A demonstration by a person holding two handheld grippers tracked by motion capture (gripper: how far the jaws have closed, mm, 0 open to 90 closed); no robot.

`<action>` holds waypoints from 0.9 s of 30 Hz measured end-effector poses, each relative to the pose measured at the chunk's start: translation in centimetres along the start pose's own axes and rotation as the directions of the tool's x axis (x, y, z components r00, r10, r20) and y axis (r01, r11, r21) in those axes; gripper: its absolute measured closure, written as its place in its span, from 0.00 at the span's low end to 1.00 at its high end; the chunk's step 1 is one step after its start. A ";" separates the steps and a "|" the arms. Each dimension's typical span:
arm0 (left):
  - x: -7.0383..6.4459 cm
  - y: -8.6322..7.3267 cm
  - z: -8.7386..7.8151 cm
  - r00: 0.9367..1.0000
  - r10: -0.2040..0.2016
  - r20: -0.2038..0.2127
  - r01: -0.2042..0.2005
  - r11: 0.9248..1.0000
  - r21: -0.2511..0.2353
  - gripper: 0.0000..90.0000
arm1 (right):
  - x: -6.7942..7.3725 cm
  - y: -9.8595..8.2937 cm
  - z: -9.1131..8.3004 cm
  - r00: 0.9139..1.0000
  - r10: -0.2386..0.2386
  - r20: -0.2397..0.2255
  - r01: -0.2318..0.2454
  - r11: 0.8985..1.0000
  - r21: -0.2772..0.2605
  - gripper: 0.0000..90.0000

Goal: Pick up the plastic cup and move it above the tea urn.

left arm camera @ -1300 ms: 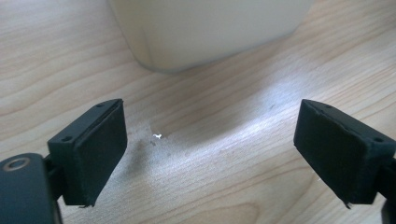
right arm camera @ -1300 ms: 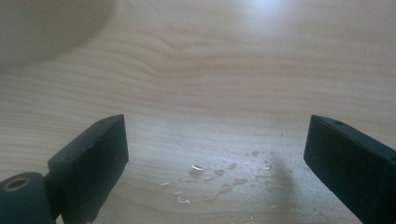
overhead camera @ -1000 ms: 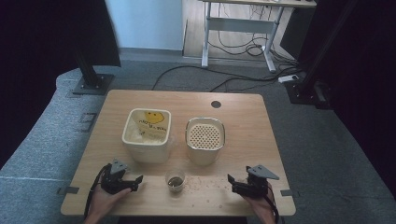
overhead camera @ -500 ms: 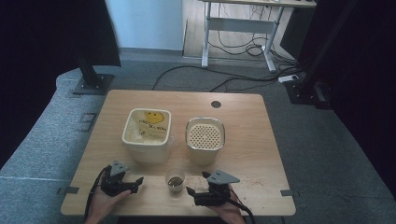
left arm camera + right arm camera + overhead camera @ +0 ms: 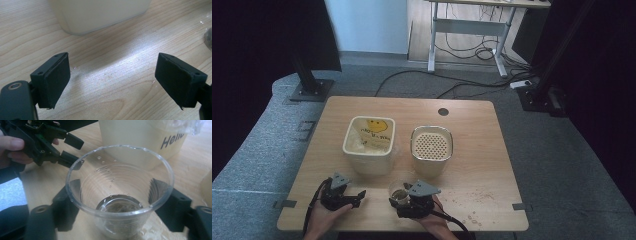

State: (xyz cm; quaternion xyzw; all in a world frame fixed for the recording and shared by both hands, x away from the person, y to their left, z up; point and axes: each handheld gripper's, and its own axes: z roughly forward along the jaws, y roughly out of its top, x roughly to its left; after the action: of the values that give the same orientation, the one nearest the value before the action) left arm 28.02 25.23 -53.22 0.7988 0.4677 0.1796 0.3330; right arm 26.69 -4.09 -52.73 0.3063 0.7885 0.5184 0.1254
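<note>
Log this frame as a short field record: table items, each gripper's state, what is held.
surface: wooden table
containers: cream tub with yellow smiley bag inside; cream tub with perforated insert
cup: clear plastic cup, upright, a little dark content at the bottom
left gripper: open, jaws wide over bare wood, near the first tub
right gripper: jaws either side of the cup; firm contact cannot be told
spill: crumbs on the table's right front
</note>
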 end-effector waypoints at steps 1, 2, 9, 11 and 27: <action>0.0 0.0 0.0 1.000 0.000 0.001 0.000 1.000 0.003 0.15 | 0.0 0.0 0.1 1.000 -0.006 -0.001 0.006 1.000 -0.004 0.32; 0.0 0.0 0.1 1.000 0.000 0.001 0.000 1.000 0.005 0.15 | 0.0 0.0 0.2 1.000 -0.012 0.001 0.012 1.000 -0.008 0.34; 0.2 -0.1 0.0 1.000 -0.012 0.008 0.012 1.000 0.001 0.15 | -0.6 0.2 -1.3 1.000 -0.002 0.014 0.003 0.999 -0.043 0.38; 0.3 -0.2 0.0 1.000 -0.019 0.010 0.019 1.000 -0.001 0.15 | -1.1 0.7 -2.5 1.000 0.017 0.026 -0.014 0.996 -0.083 0.39; 0.6 -0.3 0.0 0.999 -0.033 0.029 0.033 0.999 0.005 0.16 | -6.6 4.2 -12.4 0.961 0.156 0.230 -0.082 0.950 -0.300 0.40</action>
State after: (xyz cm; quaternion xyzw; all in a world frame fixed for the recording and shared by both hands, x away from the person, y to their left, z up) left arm 28.16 25.89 -53.38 0.7941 0.4765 0.1615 0.3410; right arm 26.88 -16.17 -44.41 0.3952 0.6623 0.5914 0.2354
